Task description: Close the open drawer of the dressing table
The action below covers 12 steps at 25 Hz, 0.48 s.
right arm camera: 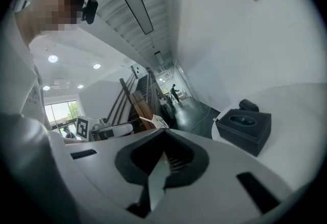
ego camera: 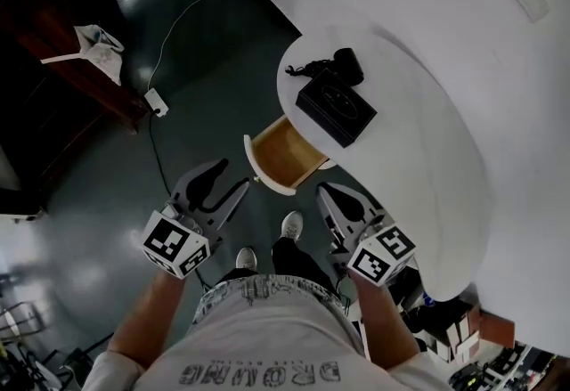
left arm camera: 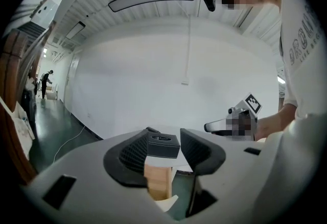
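The white round dressing table (ego camera: pixel 405 144) has its drawer (ego camera: pixel 283 149) pulled out toward me, showing a wooden inside and a white front. My left gripper (ego camera: pixel 230 177) hangs open just left of the drawer front. In the left gripper view the left gripper (left arm camera: pixel 163 142) frames the drawer's wood (left arm camera: pixel 157 179) between its spread jaws. My right gripper (ego camera: pixel 324 193) is just right of the drawer, below the table's edge, with its jaws together and holding nothing. In the right gripper view the right gripper (right arm camera: pixel 164 133) has its tips meeting.
A black box (ego camera: pixel 336 106) and a small black object (ego camera: pixel 347 62) with a cord lie on the tabletop. On the dark floor to the left are a power strip (ego camera: pixel 156 101) with its cable and dark wooden furniture (ego camera: pixel 62 60). My shoes (ego camera: pixel 290 224) are under the drawer.
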### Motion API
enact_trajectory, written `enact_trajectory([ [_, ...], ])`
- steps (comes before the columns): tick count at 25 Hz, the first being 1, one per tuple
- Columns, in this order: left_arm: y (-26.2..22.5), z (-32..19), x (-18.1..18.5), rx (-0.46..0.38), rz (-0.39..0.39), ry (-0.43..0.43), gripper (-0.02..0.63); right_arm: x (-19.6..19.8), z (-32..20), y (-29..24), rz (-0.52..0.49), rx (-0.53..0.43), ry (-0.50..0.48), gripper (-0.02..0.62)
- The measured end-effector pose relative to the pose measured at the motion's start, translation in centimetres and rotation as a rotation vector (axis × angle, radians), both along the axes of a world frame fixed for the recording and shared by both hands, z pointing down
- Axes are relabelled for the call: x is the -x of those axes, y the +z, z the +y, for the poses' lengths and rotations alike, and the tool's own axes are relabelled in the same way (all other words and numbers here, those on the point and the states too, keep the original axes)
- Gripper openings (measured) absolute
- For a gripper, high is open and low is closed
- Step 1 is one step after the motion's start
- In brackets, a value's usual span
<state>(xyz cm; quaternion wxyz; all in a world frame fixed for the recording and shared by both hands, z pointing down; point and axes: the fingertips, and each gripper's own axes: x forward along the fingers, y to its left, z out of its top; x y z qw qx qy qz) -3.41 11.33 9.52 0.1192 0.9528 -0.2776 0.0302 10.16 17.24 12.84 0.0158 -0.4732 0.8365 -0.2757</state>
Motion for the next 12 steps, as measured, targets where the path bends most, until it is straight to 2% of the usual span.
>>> enact_trajectory([
  [7,1.0,-3.7,-3.4,0.013,-0.037,-0.077,0.199,-3.8,-4.7,0.6,-0.004,0.006,-0.088,0.008],
  [12,2.7,-6.4,-3.9,0.032,-0.070,-0.135,0.199,-5.2,-7.8,1.7,0.000,0.024,-0.151,0.008],
])
